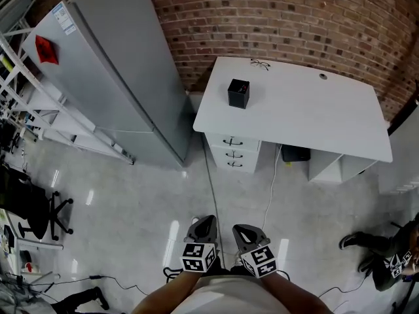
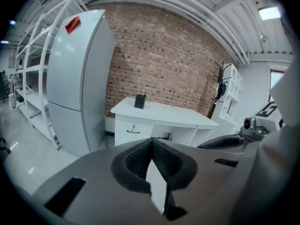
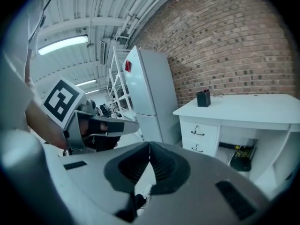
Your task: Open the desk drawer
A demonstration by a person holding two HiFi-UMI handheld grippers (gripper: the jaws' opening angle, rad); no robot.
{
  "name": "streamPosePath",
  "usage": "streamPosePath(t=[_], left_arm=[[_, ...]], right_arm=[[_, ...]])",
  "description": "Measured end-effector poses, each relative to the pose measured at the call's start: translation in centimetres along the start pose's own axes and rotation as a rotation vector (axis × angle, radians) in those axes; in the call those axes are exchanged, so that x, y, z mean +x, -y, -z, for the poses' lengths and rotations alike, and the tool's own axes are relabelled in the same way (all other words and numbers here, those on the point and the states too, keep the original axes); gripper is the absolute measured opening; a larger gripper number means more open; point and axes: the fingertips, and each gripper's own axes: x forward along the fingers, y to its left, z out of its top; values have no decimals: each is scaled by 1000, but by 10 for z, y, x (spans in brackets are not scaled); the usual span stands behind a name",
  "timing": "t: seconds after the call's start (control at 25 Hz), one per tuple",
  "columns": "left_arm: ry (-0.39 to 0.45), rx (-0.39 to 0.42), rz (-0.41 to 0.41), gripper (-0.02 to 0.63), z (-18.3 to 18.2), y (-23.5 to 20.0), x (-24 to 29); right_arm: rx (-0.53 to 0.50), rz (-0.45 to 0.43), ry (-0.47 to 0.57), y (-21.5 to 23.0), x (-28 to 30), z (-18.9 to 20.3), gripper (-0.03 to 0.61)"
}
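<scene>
Both claws are held low and close to the person's body, side by side, and neither holds anything. The left gripper (image 2: 152,140) has its ribbed pads pressed together tip to tip; the right gripper (image 3: 149,144) is closed the same way, with only floor showing below its tips.

The white desk (image 1: 308,110) stands ahead of both claws and well apart from them, across open floor. Its stack of three drawers sits under the desk's left end: straight ahead and slightly left of the left claw, ahead and off to the right of the right claw. The top drawer (image 1: 232,142) is shut flush, as are the two beneath it. A black box (image 1: 238,93) stands on the desktop above the stack, and a tall grey fridge (image 1: 124,70) rises beyond the left claw's outer side.

Each drawer front carries one small dark handle (image 2: 133,131) at its middle, and that is the place to take hold. It looks like thin, hard metal, likely slick, so the pads should close squarely across its centre rather than near an end. The front itself appears stiff, and the drawer should slide straight out toward the claw on its runners — a level, steady pull would suit better than a jerk, which could twist it or slip the pinch. Whichever claw goes in must first spread its jaws.
</scene>
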Motion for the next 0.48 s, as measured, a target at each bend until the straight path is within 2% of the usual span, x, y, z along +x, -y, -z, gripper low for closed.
streamPosePath(t=[0.24,0.48], left_arm=[[-19,-14,80,6,-12,-33,39],[-29,-22,123,6,-42,-103,82]], right_arm=[[-14,38,-45,9,48,-14,17],[-4,78,-116,16,122,-36,17]])
